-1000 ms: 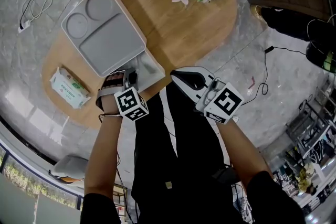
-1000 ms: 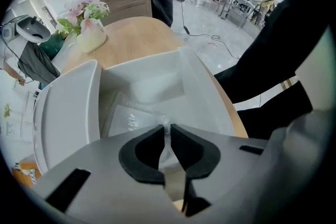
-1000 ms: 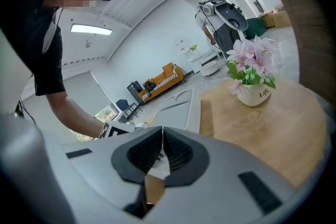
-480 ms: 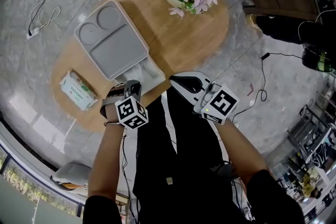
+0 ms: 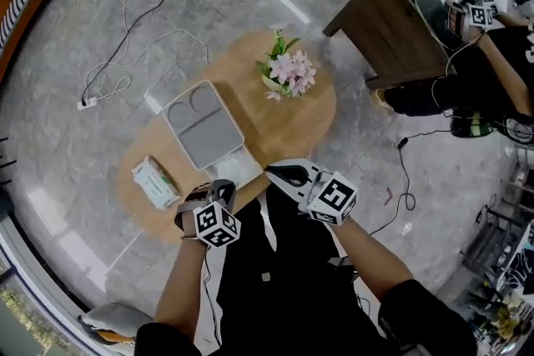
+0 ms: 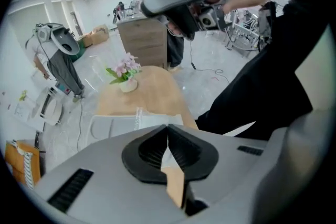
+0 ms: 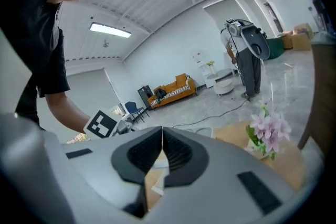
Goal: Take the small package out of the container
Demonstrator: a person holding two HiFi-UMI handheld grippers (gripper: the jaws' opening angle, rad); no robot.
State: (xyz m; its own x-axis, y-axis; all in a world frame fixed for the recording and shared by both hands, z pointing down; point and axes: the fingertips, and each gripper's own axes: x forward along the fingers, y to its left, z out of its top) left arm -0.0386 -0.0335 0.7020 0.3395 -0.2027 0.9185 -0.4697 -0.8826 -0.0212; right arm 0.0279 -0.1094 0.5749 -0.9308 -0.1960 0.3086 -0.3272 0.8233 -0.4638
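On the oval wood-grain table [image 5: 310,114], matte top, sits a rounded-rectangle tray [image 5: 203,127]: cream rim and a smooth grey moulded inset with two round recesses at the far end and one big rectangular one. Just beside its near corner is the clear container [image 5: 237,169], thin translucent plastic and boxy; can't tell what's inside from here. The small package [image 5: 155,182] is outside it, lying flat on the bare wood toward the table's left end, apart from both the tray and the container. It's a soft flat rectangular pack in white film with green print, and the text is too small to read. At the far edge of the table is a pale pot of pink flowers [image 5: 286,72] with green leaves. The floor [image 5: 100,4] is glossy grey marble-look tile with a thin white cable [image 5: 125,67] looped across it, and there's a dark wood cabinet [image 5: 388,25] beyond the table. Both tools are held over the near table edge, in front of the person's black top. Left gripper [image 6: 168,127]: grey plastic shell, ribbed black pads, jaws have just closed fully, pads tip to tip with nothing between them. Right gripper [image 7: 161,130]: same build, jaws also pressed together and empty, pointing out toward the flowers.
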